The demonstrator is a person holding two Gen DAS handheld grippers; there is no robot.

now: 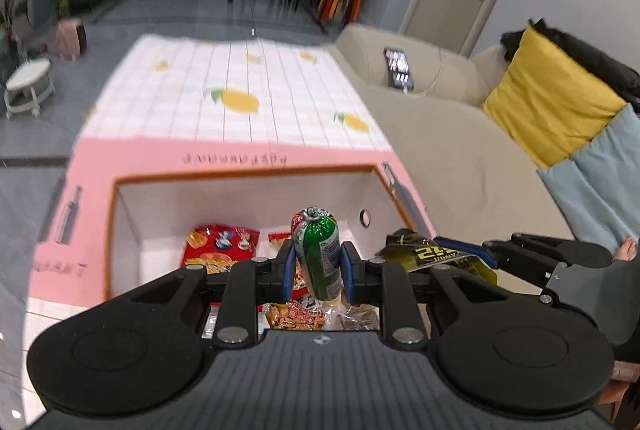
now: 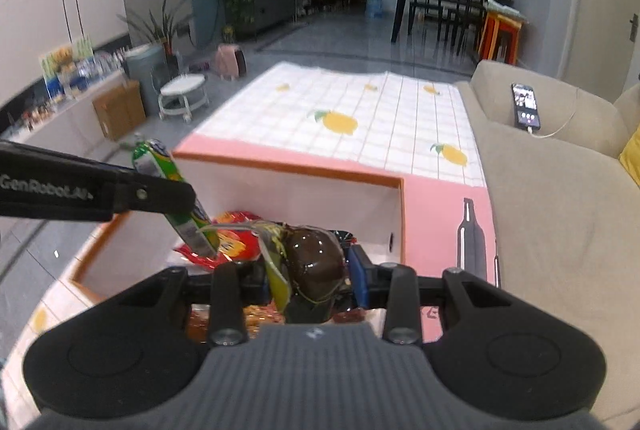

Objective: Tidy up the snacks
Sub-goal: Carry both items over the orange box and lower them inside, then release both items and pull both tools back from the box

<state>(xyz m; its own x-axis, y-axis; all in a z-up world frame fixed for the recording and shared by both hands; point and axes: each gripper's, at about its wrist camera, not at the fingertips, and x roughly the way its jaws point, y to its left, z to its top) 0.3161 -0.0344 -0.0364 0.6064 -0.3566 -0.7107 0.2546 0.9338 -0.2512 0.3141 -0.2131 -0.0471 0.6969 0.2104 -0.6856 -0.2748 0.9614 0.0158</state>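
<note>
two claws hold snacks over a pink box [image 1: 224,154]
left claw [image 1: 316,266] grips a green sausage [image 1: 318,254]; right claw [image 2: 308,278] grips a dark snack pack [image 2: 316,262]. "genrobot.ai" on left claw's arm.

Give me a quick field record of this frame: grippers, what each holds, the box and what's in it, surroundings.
left gripper: shut on green sausage stick, held upright above the box
right gripper: shut on dark snack packet, above the box
box: pink outside, white inside, open top
box contents: red snack bag, other packets partly hidden
surface: lemon-print tablecloth
right of box: beige sofa with phone on its arm
</note>
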